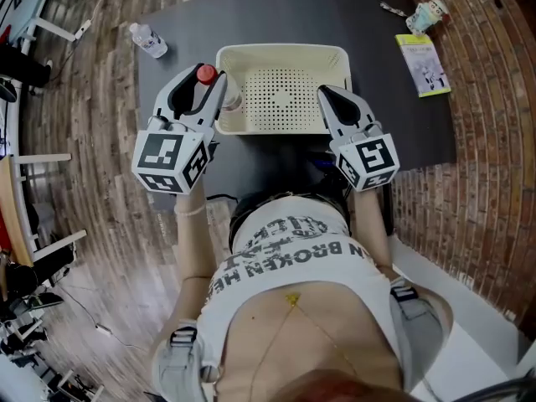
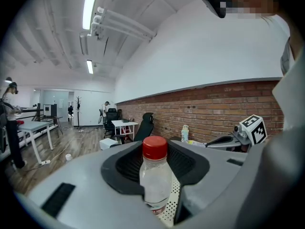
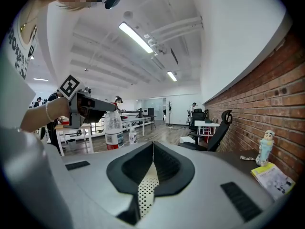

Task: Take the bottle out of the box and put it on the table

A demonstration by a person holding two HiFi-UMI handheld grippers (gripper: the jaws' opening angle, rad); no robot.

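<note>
Item held: clear plastic bottle with a red screw cap [image 2: 155,175], long axis upright, clamped between the wide-set jaws of my left gripper [image 1: 202,86] above the left rim of the cream perforated plastic box [image 1: 283,57]. Bare dark table [image 1: 167,32] lies just outboard of that gripper. My right gripper [image 3: 152,149] (the farther one) is empty, jaw tips together.

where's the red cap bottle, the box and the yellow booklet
red cap bottle [image 2: 155,178]: left gripper view, clear body below the cap
box [image 1: 280,51]: head view, far rim
yellow booklet [image 1: 424,67]: head view, middle of the cover
</note>
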